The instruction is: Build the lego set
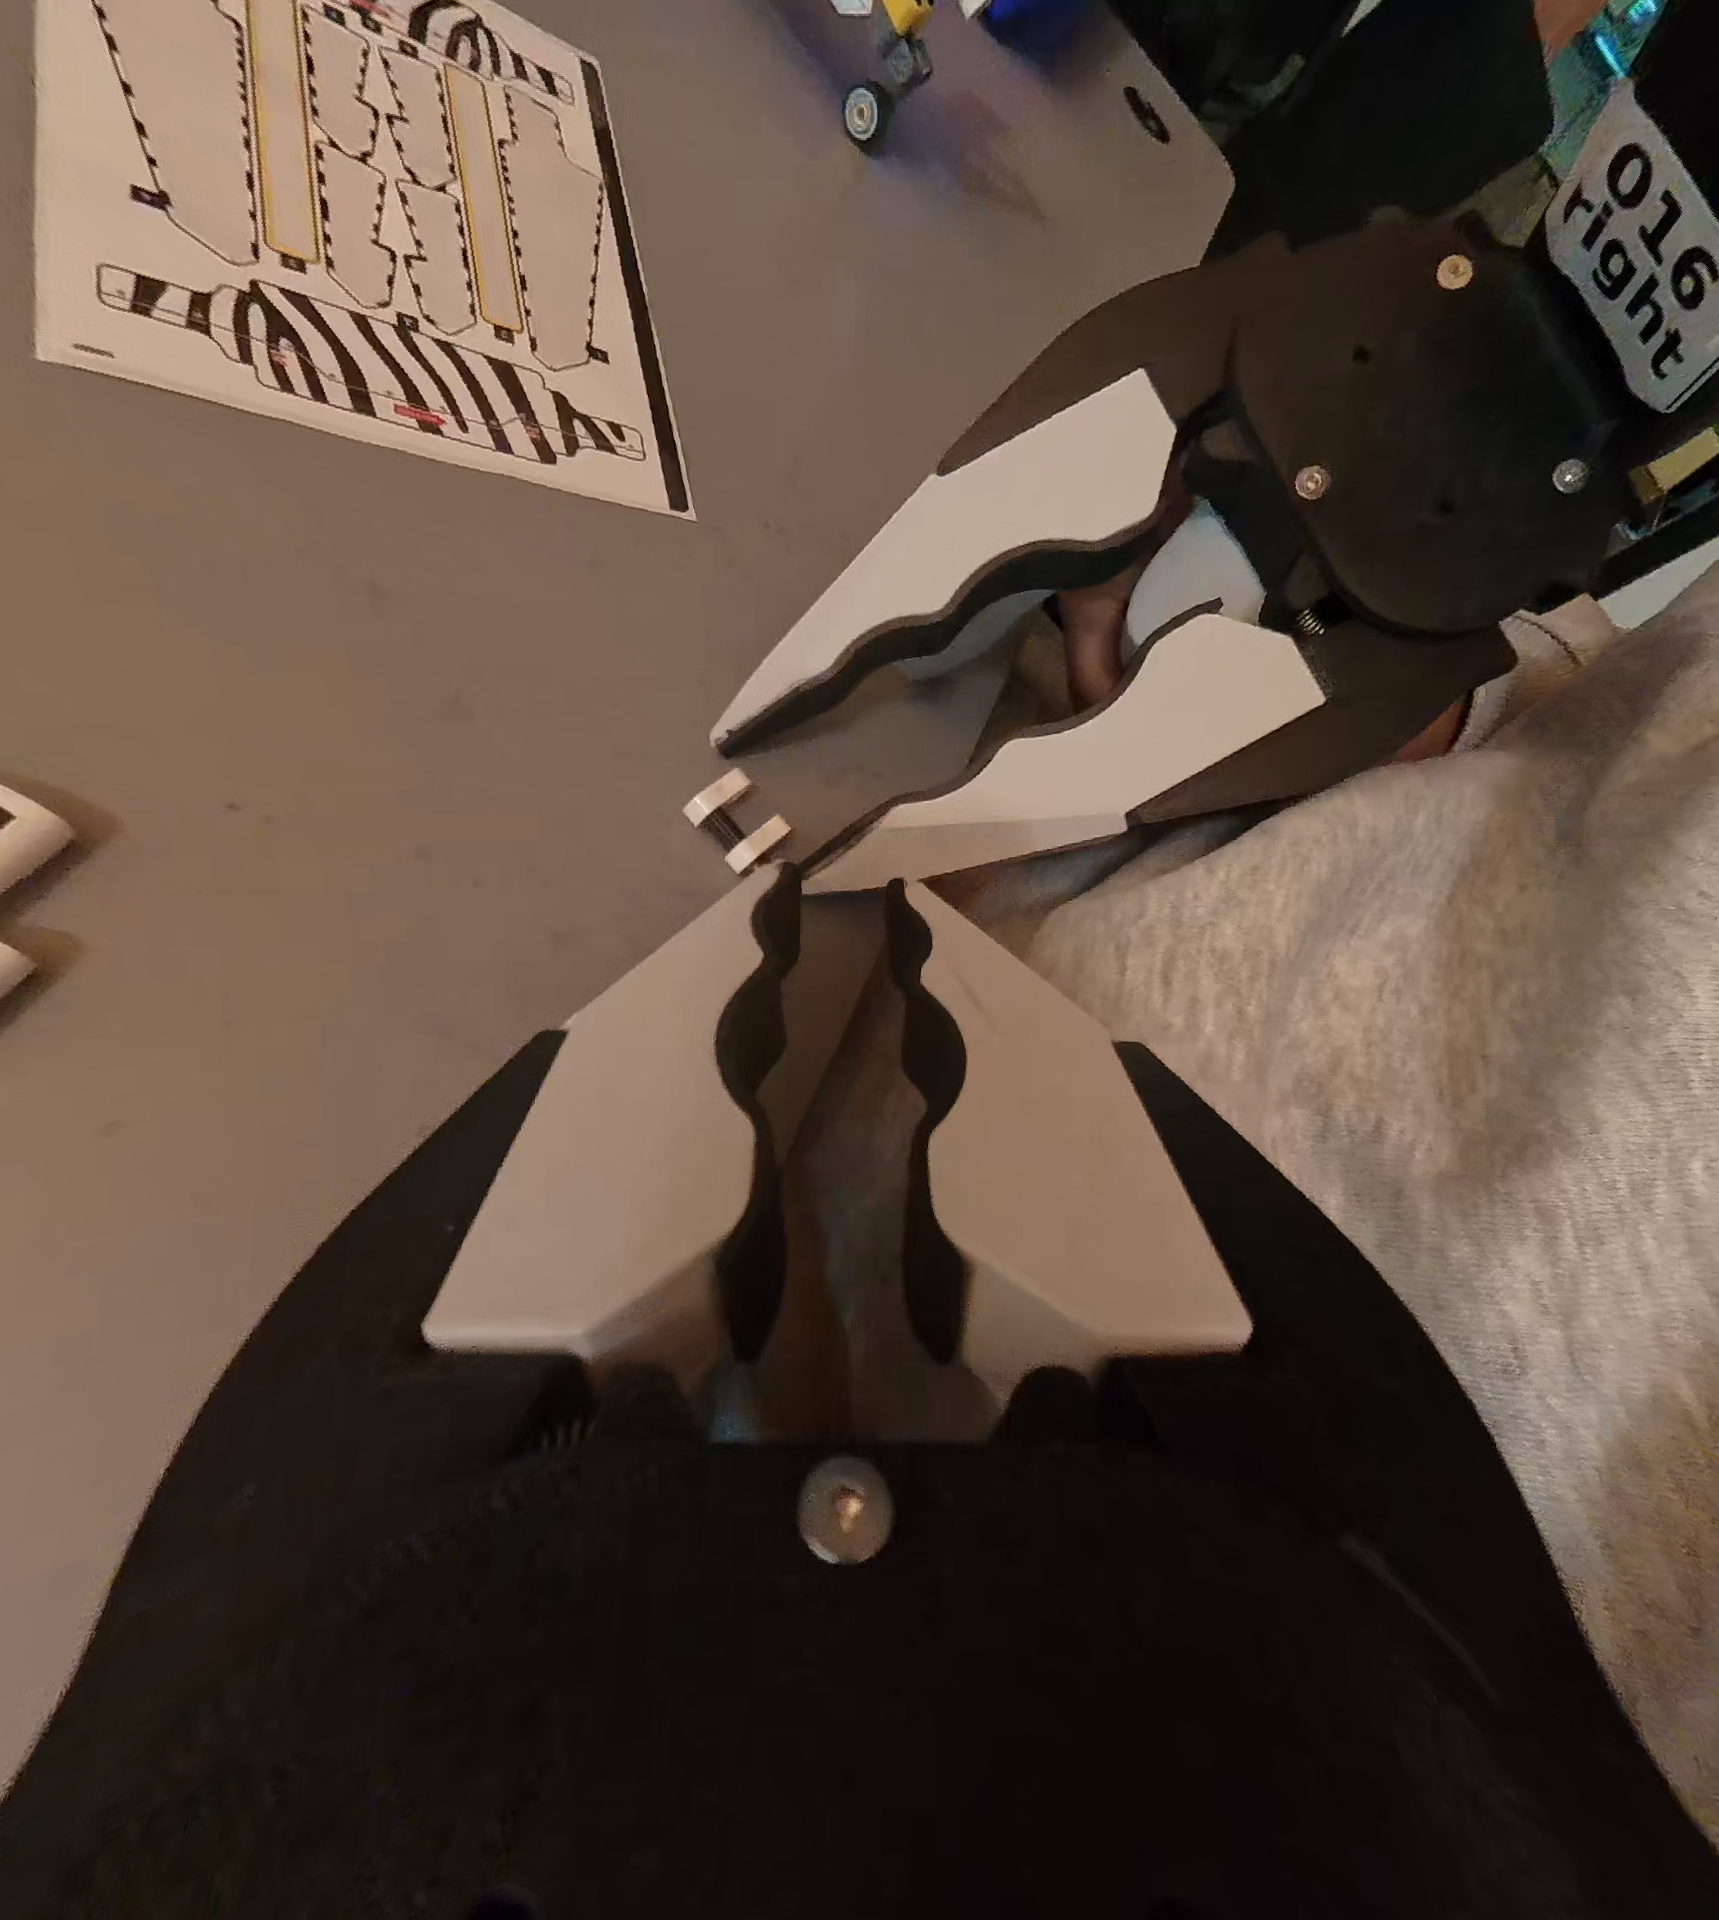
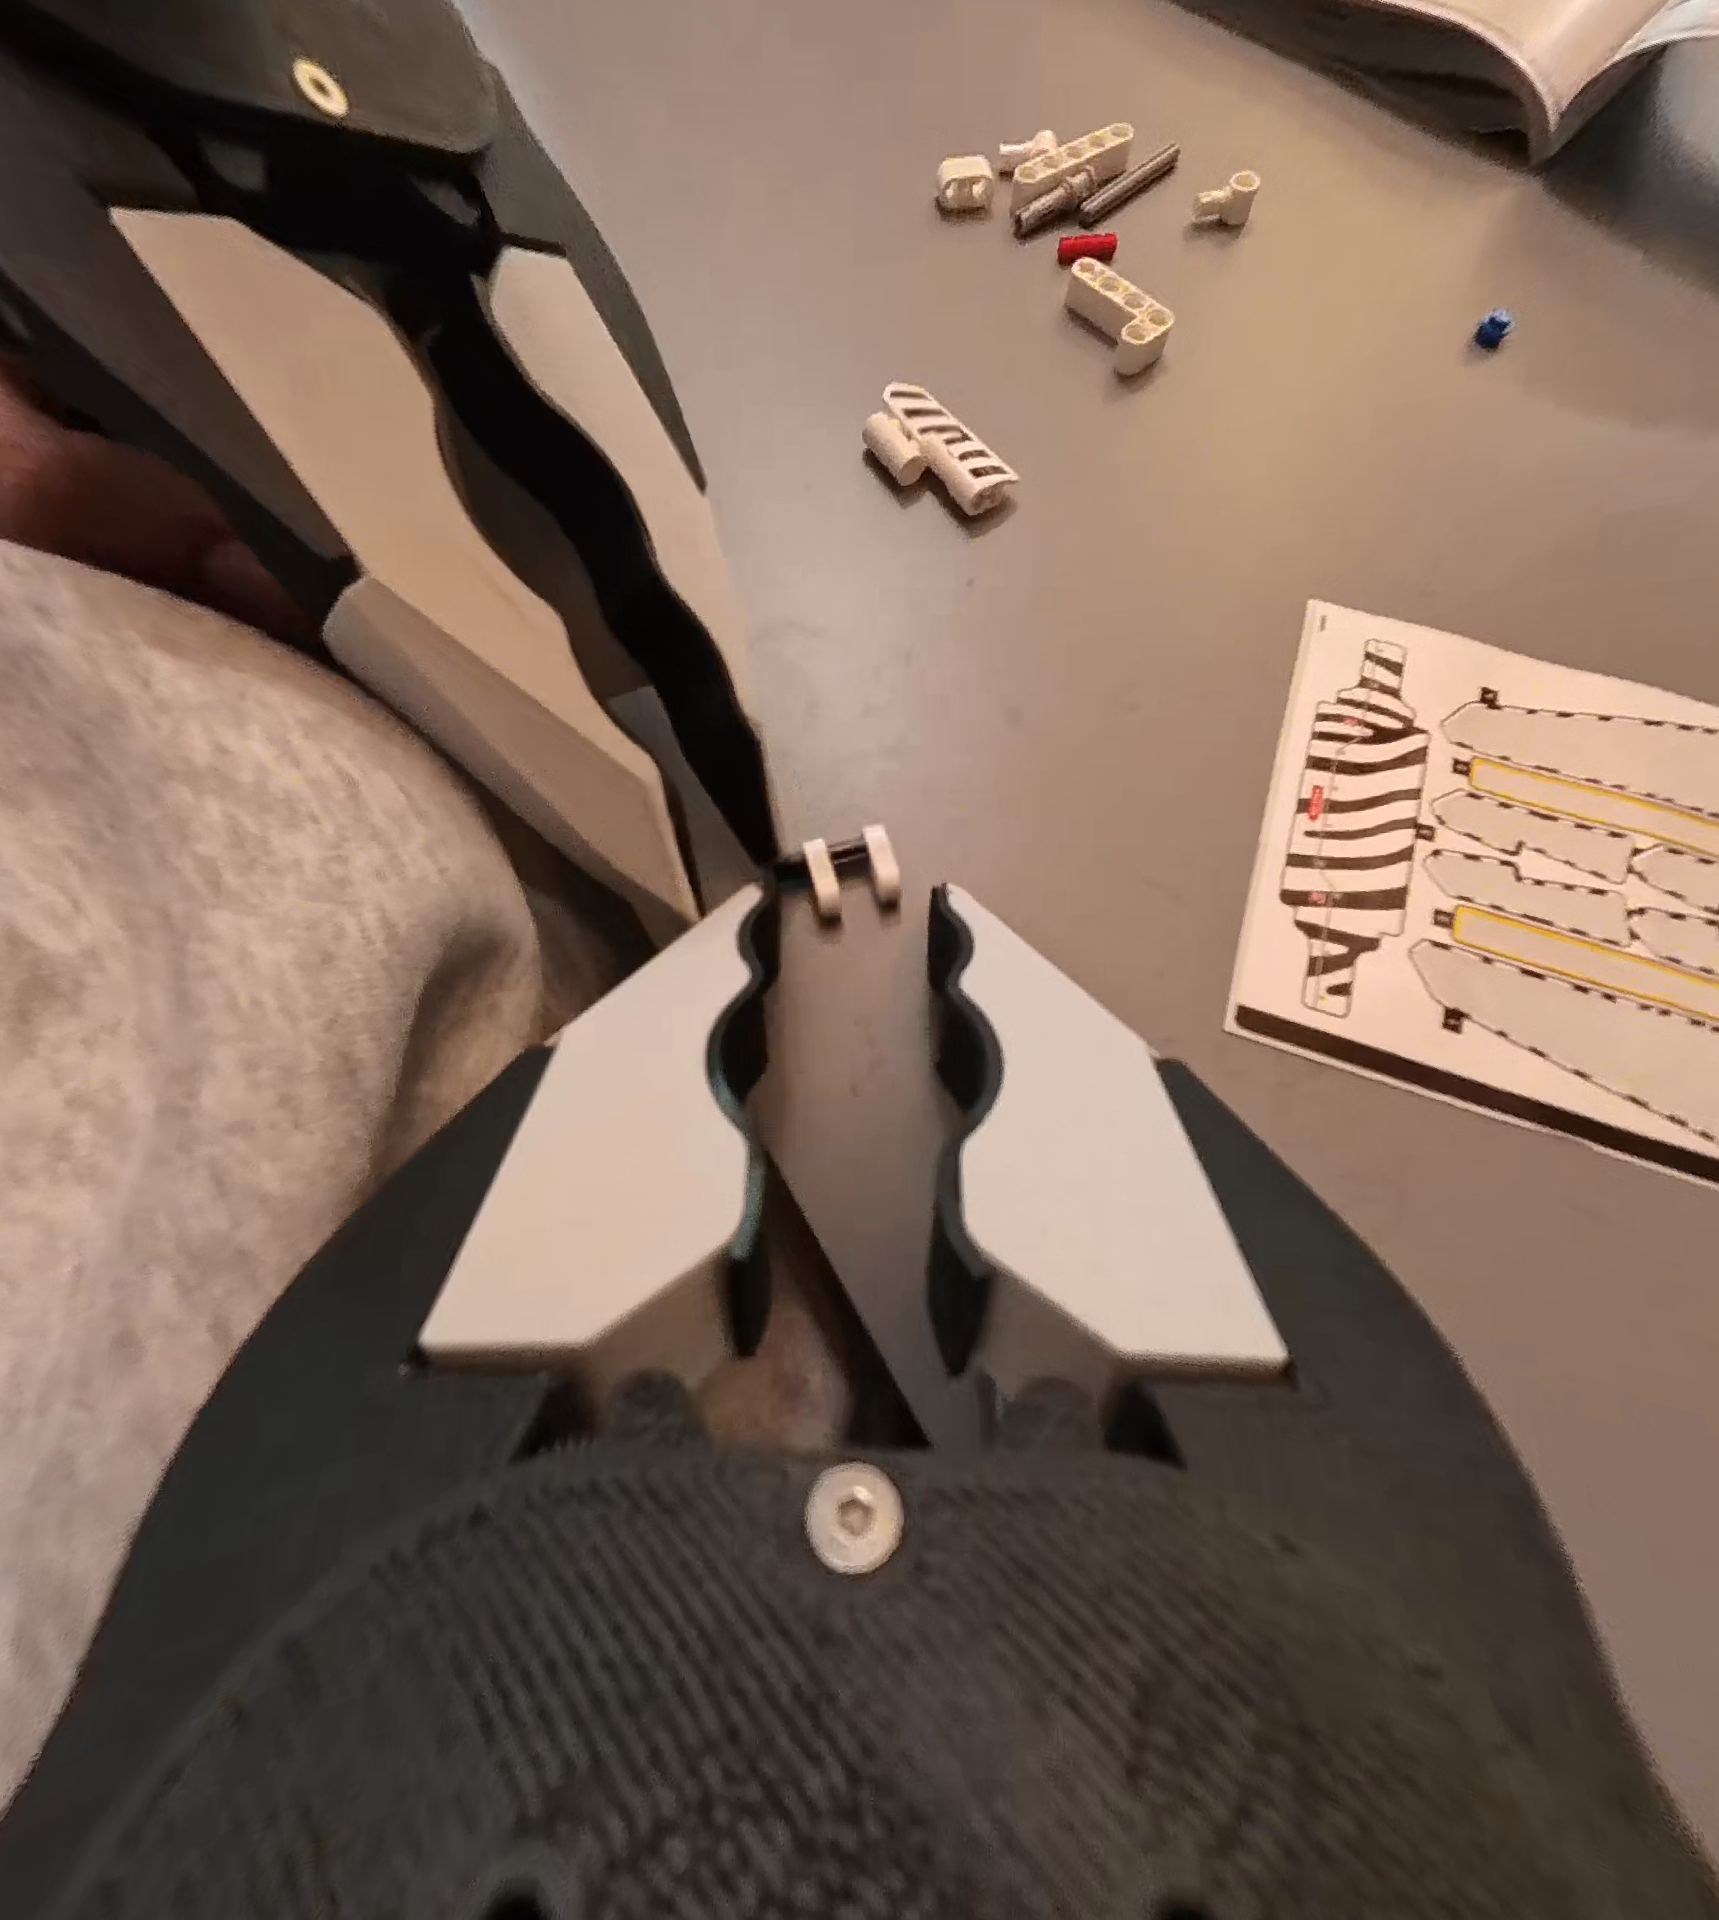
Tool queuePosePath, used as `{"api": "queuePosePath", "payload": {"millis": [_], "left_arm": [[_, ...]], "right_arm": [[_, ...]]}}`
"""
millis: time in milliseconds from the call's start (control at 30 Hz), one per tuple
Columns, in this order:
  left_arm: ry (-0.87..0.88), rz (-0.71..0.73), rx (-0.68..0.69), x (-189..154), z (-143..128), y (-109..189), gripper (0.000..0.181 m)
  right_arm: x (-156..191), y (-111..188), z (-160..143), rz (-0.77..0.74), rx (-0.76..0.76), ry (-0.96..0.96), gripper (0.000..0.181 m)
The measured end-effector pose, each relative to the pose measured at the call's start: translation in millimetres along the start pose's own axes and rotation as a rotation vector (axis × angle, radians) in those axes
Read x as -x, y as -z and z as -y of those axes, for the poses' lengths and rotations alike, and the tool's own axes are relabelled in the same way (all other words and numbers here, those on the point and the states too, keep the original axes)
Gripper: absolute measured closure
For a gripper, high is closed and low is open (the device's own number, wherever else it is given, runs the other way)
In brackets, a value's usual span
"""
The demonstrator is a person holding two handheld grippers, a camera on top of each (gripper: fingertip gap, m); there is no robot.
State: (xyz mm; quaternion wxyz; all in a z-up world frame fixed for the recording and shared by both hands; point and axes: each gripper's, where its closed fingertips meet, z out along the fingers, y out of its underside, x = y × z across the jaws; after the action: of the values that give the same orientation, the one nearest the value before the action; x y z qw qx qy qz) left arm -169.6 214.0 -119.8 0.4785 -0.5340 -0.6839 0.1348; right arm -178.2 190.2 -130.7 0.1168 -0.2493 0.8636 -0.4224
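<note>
Left tongs [image 1: 839,888] tips nearly together, apparently pinching the end of a black axle carrying two small white pieces [image 2: 850,873], held just above the grey bench [image 2: 938,644] mid-frame. Right tongs [image 2: 850,899] apart, the axle piece sitting at their tips. Sticker sheet [image 2: 1541,914] lies right of frame, loose white lego parts [image 2: 1073,197] upper centre, zebra-striped part [image 2: 943,447] below them

Both wrist views, close above the table [image 1: 315,675], share the sticker sheet [image 2: 1520,904].

Grey tabletop [image 2: 1094,644], rounded corner, dim clutter behind
</note>
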Motion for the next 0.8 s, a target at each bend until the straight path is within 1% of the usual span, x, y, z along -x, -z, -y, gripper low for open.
{"api": "queuePosePath", "payload": {"millis": [67, 167, 233, 333, 433, 533, 633, 800], "left_arm": [[-0.004, -0.003, -0.003, 0, 0, 1, 0.166], [-0.001, -0.001, -0.002, 2, 0, 2, 0.165], [-0.011, 0.018, 0.004, 5, 1, 4, 0.162], [-0.055, 0.075, 0.028, 13, 0, 7, 0.158], [-0.091, 0.103, 0.042, 16, -1, 7, 0.161], [-0.084, 0.110, 0.033, 16, -1, 5, 0.171], [-0.059, 0.079, 0.019, 13, 0, 2, 0.179], [-0.022, 0.045, -0.005, 12, 2, 3, 0.181]], "right_arm": [[1, -1, 1, 0.006, -0.004, 0.002, 0.156], [1, -2, 2, 0.021, -0.008, 0.042, 0.155], [1, -2, 3, 0.021, -0.005, 0.099, 0.151], [2, -3, 4, 0.057, 0.017, 0.129, 0.152], [4, -4, 4, 0.099, 0.036, 0.124, 0.156], [5, -5, 4, 0.117, 0.060, 0.140, 0.160], [7, -6, 4, 0.125, 0.083, 0.152, 0.165], [6, -7, 5, 0.106, 0.121, 0.161, 0.166]]}}
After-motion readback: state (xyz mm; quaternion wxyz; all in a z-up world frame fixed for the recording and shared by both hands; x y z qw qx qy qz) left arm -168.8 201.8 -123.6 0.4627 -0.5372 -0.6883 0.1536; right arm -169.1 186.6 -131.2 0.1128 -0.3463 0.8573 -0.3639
